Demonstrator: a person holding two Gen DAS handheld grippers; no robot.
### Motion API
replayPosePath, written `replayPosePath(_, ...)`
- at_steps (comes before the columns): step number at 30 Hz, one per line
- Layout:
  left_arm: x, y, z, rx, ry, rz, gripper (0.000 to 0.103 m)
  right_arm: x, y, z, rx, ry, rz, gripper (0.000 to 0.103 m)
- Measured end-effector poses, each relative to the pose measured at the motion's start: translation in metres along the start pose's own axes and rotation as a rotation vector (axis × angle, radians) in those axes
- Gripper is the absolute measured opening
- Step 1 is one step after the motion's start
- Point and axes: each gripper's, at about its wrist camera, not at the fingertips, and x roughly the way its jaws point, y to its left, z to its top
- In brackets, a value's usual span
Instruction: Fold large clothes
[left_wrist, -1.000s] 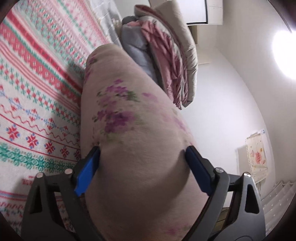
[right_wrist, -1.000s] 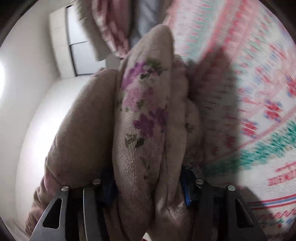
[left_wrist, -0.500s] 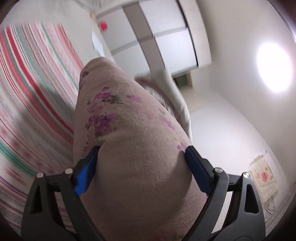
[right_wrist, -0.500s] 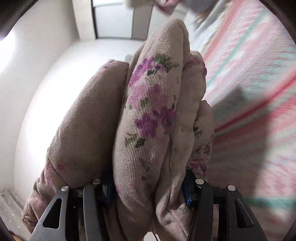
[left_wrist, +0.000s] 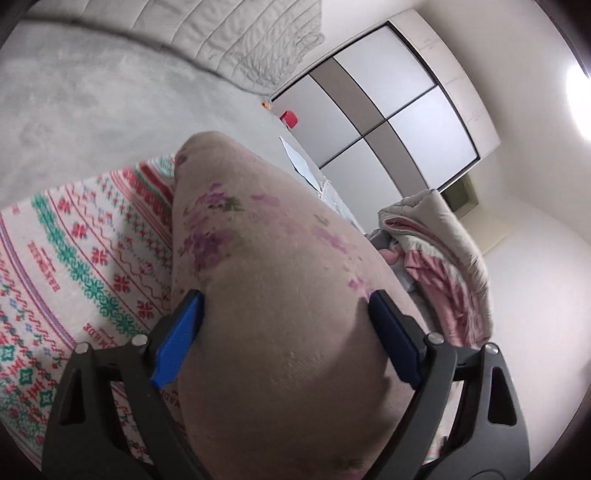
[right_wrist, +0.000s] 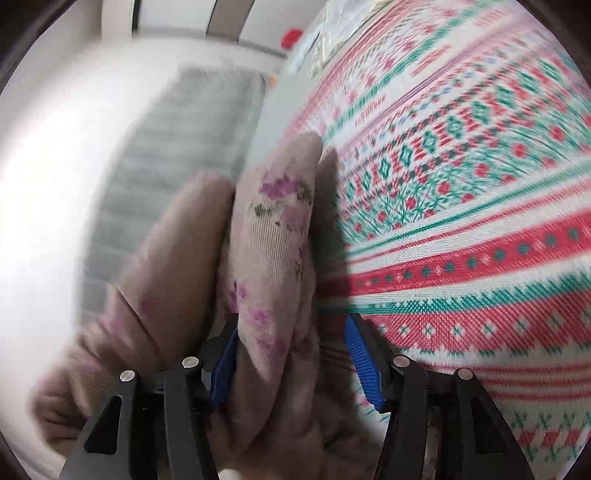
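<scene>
1. The left gripper (left_wrist: 284, 332) has its 2 blue pads set wide apart and pressed against both flanks of a thick, rounded bundle of beige floral garment (left_wrist: 266, 280), which fills the gap between them completely.
2. In the left wrist view the garment runs from the jaws toward 11 o'clock, its tip ending over the edge of the patterned blanket (left_wrist: 74, 258), which spreads from 7 to 10 o'clock.
3. Beyond the blanket lies a grey bed surface (left_wrist: 92, 96) at 11 o'clock, and white sliding wardrobe doors (left_wrist: 399, 110) stand at 1 o'clock.
4. A heap of pink and cream bedding (left_wrist: 447, 258) sits at 3 o'clock, just beside the garment's right flank.
5. The right gripper (right_wrist: 291, 354) is opening its jaws: the left pad touches the folded layers of garment (right_wrist: 273, 240), while a visible gap separates the right pad from the cloth.
6. In the right wrist view, which is blurred, the garment's folds point toward 12 o'clock, with the blanket (right_wrist: 461, 221) filling 1 to 5 o'clock.
</scene>
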Motion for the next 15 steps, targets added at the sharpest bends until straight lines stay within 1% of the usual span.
replayPosePath(1,0.001,-0.005,0.001,0.005,-0.004,0.018,0.090,-0.007,-0.004,0.003,0.037,0.008,0.017,0.058)
replayPosePath(2,0.001,-0.012,-0.001,0.011,-0.014,0.053,0.090,-0.014,-0.006,0.003,0.041,0.010,0.008,0.058)
replayPosePath(4,-0.007,-0.020,-0.008,0.032,-0.030,0.109,0.090,-0.035,-0.002,0.004,0.006,-0.009,-0.050,0.059)
replayPosePath(6,-0.023,-0.030,-0.013,0.091,-0.033,0.173,0.092,-0.063,0.012,-0.012,-0.048,-0.021,-0.109,0.061)
replayPosePath(7,-0.032,-0.039,-0.019,0.130,-0.038,0.203,0.094,-0.073,0.020,-0.025,-0.070,-0.021,-0.134,0.062)
replayPosePath(8,-0.040,-0.051,-0.026,0.180,-0.048,0.253,0.098,-0.082,0.026,-0.039,-0.098,-0.021,-0.164,0.063)
replayPosePath(9,-0.046,-0.054,-0.033,0.208,-0.053,0.292,0.101,-0.093,0.032,-0.051,-0.131,-0.025,-0.183,0.065)
replayPosePath(10,-0.054,-0.051,-0.036,0.227,-0.049,0.320,0.101,-0.107,0.036,-0.061,-0.163,-0.031,-0.197,0.068)
replayPosePath(11,-0.057,-0.060,-0.045,0.250,-0.040,0.355,0.101,-0.111,0.042,-0.074,-0.181,-0.038,-0.210,0.069)
replayPosePath(13,-0.064,-0.073,-0.058,0.297,-0.014,0.425,0.101,-0.136,0.051,-0.091,-0.209,-0.066,-0.252,0.072)
replayPosePath(14,-0.066,-0.076,-0.062,0.315,-0.008,0.450,0.101,-0.132,0.063,-0.094,-0.217,-0.075,-0.270,0.073)
replayPosePath(15,-0.069,-0.080,-0.067,0.335,-0.003,0.473,0.101,-0.140,0.068,-0.102,-0.233,-0.081,-0.302,0.075)
